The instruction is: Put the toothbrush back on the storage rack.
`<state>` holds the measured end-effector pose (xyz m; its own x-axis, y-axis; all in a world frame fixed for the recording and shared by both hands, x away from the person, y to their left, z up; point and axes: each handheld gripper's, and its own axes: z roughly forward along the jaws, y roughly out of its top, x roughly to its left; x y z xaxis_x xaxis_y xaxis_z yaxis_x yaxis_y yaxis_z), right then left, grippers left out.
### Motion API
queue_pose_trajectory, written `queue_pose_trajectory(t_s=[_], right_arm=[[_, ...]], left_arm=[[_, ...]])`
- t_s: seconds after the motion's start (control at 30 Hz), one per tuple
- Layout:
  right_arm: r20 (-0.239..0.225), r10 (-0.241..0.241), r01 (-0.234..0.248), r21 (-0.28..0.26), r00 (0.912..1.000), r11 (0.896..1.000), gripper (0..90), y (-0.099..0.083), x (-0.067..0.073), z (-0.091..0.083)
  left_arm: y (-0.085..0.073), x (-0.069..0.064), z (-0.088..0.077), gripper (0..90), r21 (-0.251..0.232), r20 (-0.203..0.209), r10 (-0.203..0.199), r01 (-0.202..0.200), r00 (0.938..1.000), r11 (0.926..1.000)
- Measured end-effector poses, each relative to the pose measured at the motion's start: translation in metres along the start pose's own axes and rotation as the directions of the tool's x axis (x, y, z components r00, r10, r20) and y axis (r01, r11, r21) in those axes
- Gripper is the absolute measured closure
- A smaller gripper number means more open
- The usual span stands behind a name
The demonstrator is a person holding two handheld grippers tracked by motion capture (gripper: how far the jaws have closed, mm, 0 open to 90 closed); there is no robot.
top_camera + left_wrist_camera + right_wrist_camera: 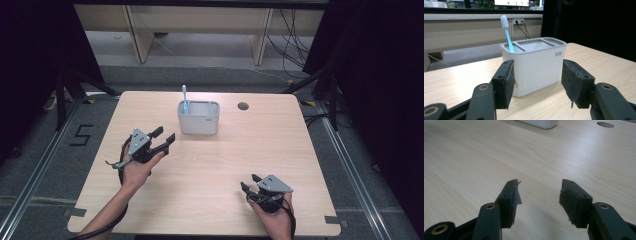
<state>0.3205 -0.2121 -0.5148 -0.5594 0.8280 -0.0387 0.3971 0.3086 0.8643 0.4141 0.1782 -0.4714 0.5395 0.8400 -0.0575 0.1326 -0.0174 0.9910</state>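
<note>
Toothbrush (184,98) upright in white holder (199,122) — left gripper (167,136) and right gripper (248,181) both gape, empty

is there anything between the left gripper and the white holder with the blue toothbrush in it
Nothing visible. The left gripper, jaws open, faces the white plastic toothbrush holder across bare light wooden table. The blue toothbrush stands in the holder's end compartment.
</note>
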Motion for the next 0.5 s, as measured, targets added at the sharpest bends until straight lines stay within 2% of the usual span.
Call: queue_pose_trajectory(t_s=[0.07,0.2,0.23,0.27,0.33,0.37,0.47,0.5], right_arm=[[0.002,0.01,-0.01,0.0,0.9999,1.0,49.0,0.0,0.001,0.0],[0.003,0.003,-0.003,-0.003,1.0,1.0,48.9,0.0,0.0,0.0],[0.002,0.015,-0.015,0.001,0.9999,1.0,48.9,0.0,0.001,0.0],[-0.001,0.001,-0.001,0.0,1.0,1.0,48.9,0.0,0.0,0.0],[0.0,0.003,-0.003,0.002,1.0,1.0,48.9,0.0,0.0,0.0],[0.002,0.003,-0.003,0.002,1.0,1.0,48.9,0.0,0.0,0.0],[0.007,-0.007,0.007,-0.005,1.0,1.0,48.9,0.0,-0.001,0.0],[0.005,0.008,-0.008,-0.001,1.0,1.0,48.9,0.0,0.001,0.0]], left_arm=[[-0.005,-0.002,-0.004,43.6,-0.005,0.01,0.002,-0.002,1.0,1.0],[-0.014,-0.006,-0.014,43.5,0.017,0.01,0.017,-0.017,0.9998,0.9997],[-0.017,-0.007,-0.016,43.5,0.021,0.011,0.016,-0.016,0.9998,0.9997],[-0.019,-0.008,-0.019,43.5,0.023,0.012,0.009,-0.01,0.9999,0.9997],[-0.024,-0.01,-0.023,43.4,0.014,0.025,0.002,-0.003,0.9997,0.9999],[-0.025,-0.011,-0.027,43.4,0.035,0.02,0.01,-0.01,0.9998,0.9993],[-0.033,-0.013,-0.034,43.3,0.048,0.028,0.01,-0.012,0.9995,0.9988],[-0.036,-0.013,-0.036,43.2,0.052,0.027,0.013,-0.014,0.9996,0.9985]])
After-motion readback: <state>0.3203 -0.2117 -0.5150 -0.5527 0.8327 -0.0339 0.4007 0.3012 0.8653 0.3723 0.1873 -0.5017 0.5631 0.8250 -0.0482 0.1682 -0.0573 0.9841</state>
